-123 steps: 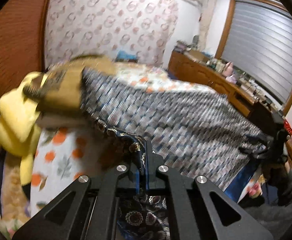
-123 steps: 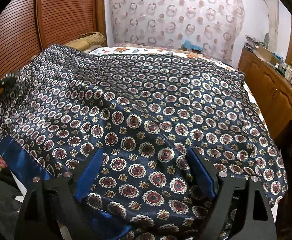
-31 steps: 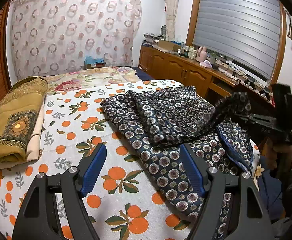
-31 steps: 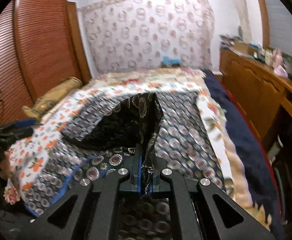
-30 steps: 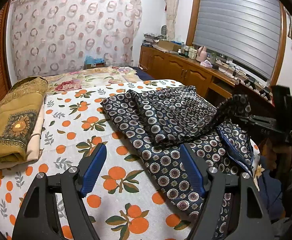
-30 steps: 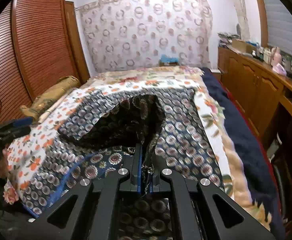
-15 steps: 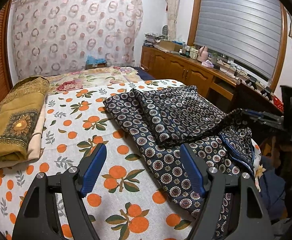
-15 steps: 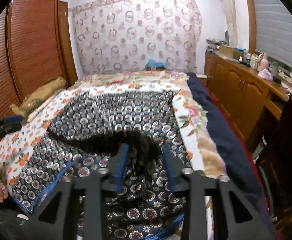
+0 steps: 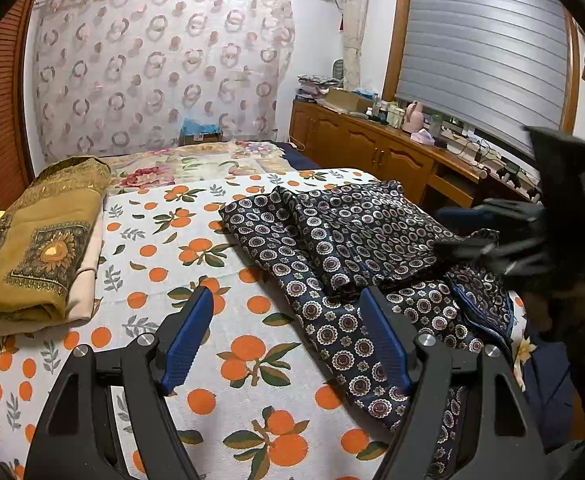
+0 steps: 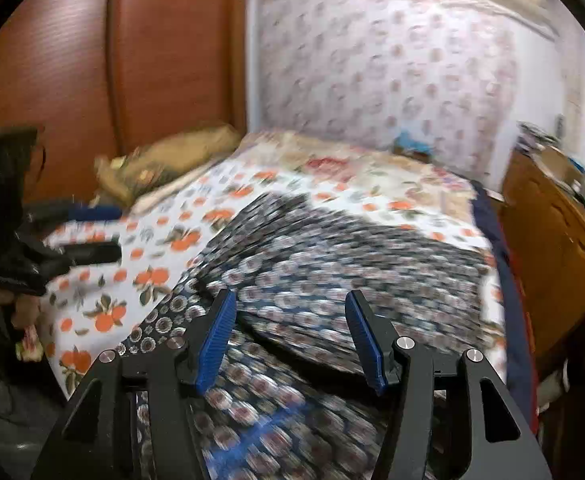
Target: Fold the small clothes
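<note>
Both the left gripper (image 9: 286,330) and right gripper (image 10: 290,334) hover empty, the right's fingers just released, above the navy medallion-patterned silky cloth (image 9: 356,236) on the orange-print bed (image 9: 152,248).

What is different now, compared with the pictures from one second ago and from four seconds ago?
The right gripper has let go of the navy patterned cloth: its jaws, shut on a raised fold a second ago, have just been opening, and the fold now lies flat. Four seconds ago both grippers held the cloth spread out. The left gripper stays open and empty; the folded mustard blanket has not moved.

A home bedroom: a bed (image 9: 228,364) in an orange-print sheet, patterned curtain (image 9: 160,68), wooden sideboard (image 9: 376,152), wardrobe doors (image 10: 132,60).
</note>
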`<action>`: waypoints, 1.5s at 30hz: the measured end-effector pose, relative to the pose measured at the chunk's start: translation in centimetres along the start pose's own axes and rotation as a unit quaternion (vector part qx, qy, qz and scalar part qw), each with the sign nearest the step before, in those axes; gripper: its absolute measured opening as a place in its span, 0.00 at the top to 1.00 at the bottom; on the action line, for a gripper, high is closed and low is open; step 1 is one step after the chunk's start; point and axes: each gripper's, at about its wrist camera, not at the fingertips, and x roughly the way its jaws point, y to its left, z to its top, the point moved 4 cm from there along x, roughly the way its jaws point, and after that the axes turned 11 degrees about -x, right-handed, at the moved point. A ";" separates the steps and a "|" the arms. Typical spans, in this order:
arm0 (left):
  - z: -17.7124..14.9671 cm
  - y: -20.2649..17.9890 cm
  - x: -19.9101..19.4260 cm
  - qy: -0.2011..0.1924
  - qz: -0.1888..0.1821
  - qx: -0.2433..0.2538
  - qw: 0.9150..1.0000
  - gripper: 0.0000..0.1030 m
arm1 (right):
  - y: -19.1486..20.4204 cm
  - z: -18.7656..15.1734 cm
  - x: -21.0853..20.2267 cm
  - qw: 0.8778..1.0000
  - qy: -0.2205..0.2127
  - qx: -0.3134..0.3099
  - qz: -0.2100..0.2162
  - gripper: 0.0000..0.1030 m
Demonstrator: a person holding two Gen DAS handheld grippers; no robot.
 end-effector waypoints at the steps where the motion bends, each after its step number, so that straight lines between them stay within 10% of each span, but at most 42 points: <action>1: 0.0 0.1 0.0 0.001 0.002 0.000 1.000 0.26 | 0.7 0.4 1.0 1.000 0.010 -0.010 0.008 0.43; 24: -2.5 0.7 3.9 0.064 0.027 0.005 0.998 0.26 | 2.3 1.3 11.6 0.986 0.134 -0.080 0.057 0.49; 28: -3.0 0.6 4.4 0.074 0.032 0.006 0.997 0.26 | 1.7 1.1 10.5 0.987 0.128 -0.089 0.039 0.91; 45: -2.6 0.4 3.9 0.052 0.032 -0.006 0.998 0.26 | -12.0 3.6 10.3 0.989 0.101 0.039 -0.099 0.89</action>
